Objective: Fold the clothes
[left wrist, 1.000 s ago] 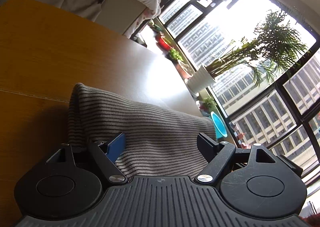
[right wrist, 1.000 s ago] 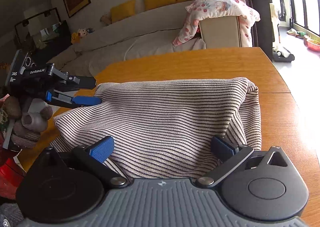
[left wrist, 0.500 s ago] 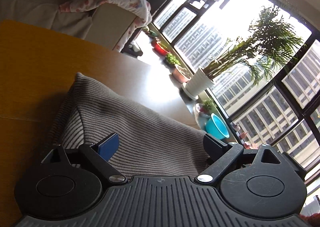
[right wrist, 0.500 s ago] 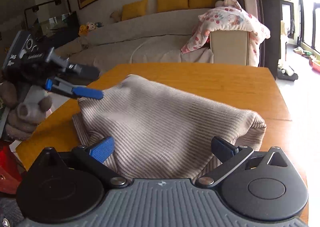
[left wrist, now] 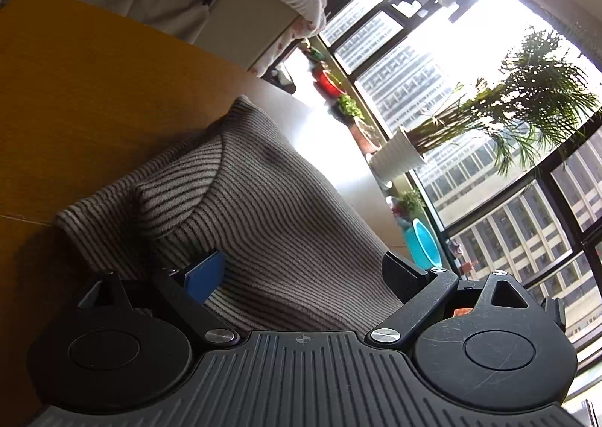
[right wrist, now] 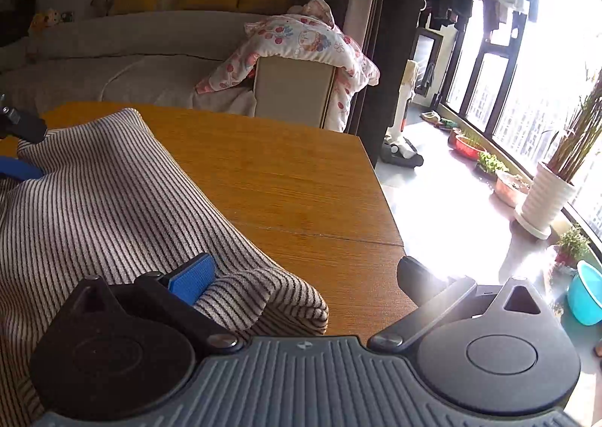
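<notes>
Left wrist view: a striped garment (left wrist: 271, 208) lies bunched on a wooden table (left wrist: 75, 88), with one folded layer raised in a soft peak toward the far edge.
Left gripper (left wrist: 304, 269): its jaws stand wide apart; the cloth lies between and under them, and neither pad presses on it.
Left gripper's fingers (left wrist: 205, 272): the blue pad rests just beside a fold of the garment, and the black one on the other side stands clear of the cloth.
Right wrist view: the same striped garment (right wrist: 94, 208) covers the left part of the table (right wrist: 282, 182), and a rolled corner ends just in front of the tool.
Right gripper (right wrist: 301, 272): its jaws are spread wide, with only that rolled corner near the blue pad and bare wood across the rest of the gap.
Other tool in this view: the tip of the left gripper (right wrist: 20, 148) shows at the left edge, over the garment's far corner.
Background: a sofa (right wrist: 113, 50) carries a flowered blanket (right wrist: 301, 39); a white plant pot (right wrist: 545, 197) and a turquoise basin (right wrist: 585, 295) stand by the window (left wrist: 470, 107).
</notes>
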Demonstrator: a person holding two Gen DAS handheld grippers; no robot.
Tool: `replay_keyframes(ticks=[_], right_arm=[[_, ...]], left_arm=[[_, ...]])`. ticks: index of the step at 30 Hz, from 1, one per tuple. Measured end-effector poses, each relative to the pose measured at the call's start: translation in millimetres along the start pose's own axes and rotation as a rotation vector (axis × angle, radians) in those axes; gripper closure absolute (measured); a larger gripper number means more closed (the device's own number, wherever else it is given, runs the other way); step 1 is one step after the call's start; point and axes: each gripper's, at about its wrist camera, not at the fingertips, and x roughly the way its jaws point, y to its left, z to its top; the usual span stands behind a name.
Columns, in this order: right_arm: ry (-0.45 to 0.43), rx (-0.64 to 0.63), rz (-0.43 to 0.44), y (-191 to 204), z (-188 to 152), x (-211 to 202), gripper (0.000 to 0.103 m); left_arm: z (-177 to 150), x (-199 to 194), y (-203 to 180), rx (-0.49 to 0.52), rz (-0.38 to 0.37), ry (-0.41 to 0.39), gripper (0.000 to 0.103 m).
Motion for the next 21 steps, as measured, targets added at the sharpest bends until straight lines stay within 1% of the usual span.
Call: replay_keyframes(ticks=[1, 3, 4, 6, 8, 10, 11, 12, 14, 15, 16, 17, 18, 21], right_arm=[[-0.006, -0.039, -0.002, 9, -1, -7, 0.0], [0.002, -0.049, 0.061, 18, -2, -17, 0.0], [0.008, -0.052, 0.095, 22, -2, -22, 0.0], [0.034, -0.018, 0.199, 23, -1, -26, 0.0], [0.047, 0.0, 0.276, 24, 1, -29, 0.0], [0.021, 0.002, 0.307, 22, 5, -35, 0.0], [0.004, 0.004, 0.316, 21, 7, -38, 0.0], [-0.014, 0.007, 0.324, 20, 9, -41, 0.0], [-0.039, 0.012, 0.319, 21, 13, -41, 0.0], [-0.035, -0.007, 0.296, 26, 14, -36, 0.0], [-0.031, -0.025, 0.273, 30, 14, -32, 0.0], [-0.027, -0.043, 0.25, 35, 14, -28, 0.0], [-0.023, -0.061, 0.227, 39, 14, -24, 0.0], [-0.037, -0.125, 0.185, 53, 8, -22, 0.0]], left_arm=[[6, 5, 1, 0.0, 0.007, -0.004, 0.008], [16, 14, 1, 0.003, 0.025, -0.019, 0.008], [19, 17, 1, 0.003, 0.036, -0.029, 0.008], [22, 19, -1, 0.01, 0.055, -0.04, 0.008], [17, 12, -7, 0.029, 0.072, -0.037, 0.008], [10, 2, -14, 0.05, 0.079, -0.028, 0.008], [3, -6, -18, 0.058, 0.061, -0.022, 0.008], [-5, -15, -23, 0.06, 0.033, -0.017, 0.008], [-22, -32, -29, 0.048, -0.063, 0.005, 0.007], [-29, -37, -32, 0.043, -0.113, 0.018, 0.006], [-37, -40, -35, 0.046, -0.148, 0.033, 0.005], [-46, -40, -38, 0.061, -0.167, 0.052, 0.004], [-52, -39, -39, 0.069, -0.167, 0.072, 0.004], [-64, -24, -30, 0.051, -0.124, 0.127, 0.005]])
